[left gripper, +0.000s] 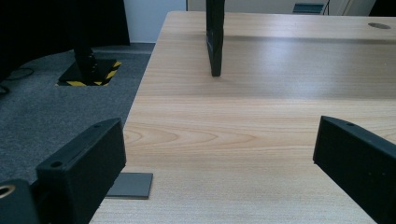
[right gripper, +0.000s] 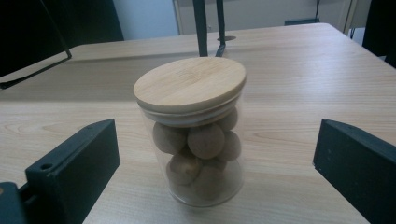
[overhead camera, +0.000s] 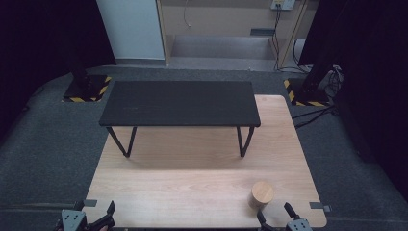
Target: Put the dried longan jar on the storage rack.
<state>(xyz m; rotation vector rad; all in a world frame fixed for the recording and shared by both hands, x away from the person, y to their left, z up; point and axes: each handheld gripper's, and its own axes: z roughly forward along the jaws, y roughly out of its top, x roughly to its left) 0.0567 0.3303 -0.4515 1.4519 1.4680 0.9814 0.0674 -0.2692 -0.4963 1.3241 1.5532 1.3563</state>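
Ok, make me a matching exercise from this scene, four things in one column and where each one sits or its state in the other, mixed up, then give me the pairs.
Things:
1. glass jar
2. black shelf
3. left tongs
4. wooden lid

Places or states:
A. standing on thin legs across the far half of the table
B. open at the table's near left corner, nothing between the jaws
C. closing the top of the jar
D. upright near the table's near right edge, filled with round brown pieces, in front of the open right tongs

Pairs: 1-D, 2-A, 3-B, 4-C
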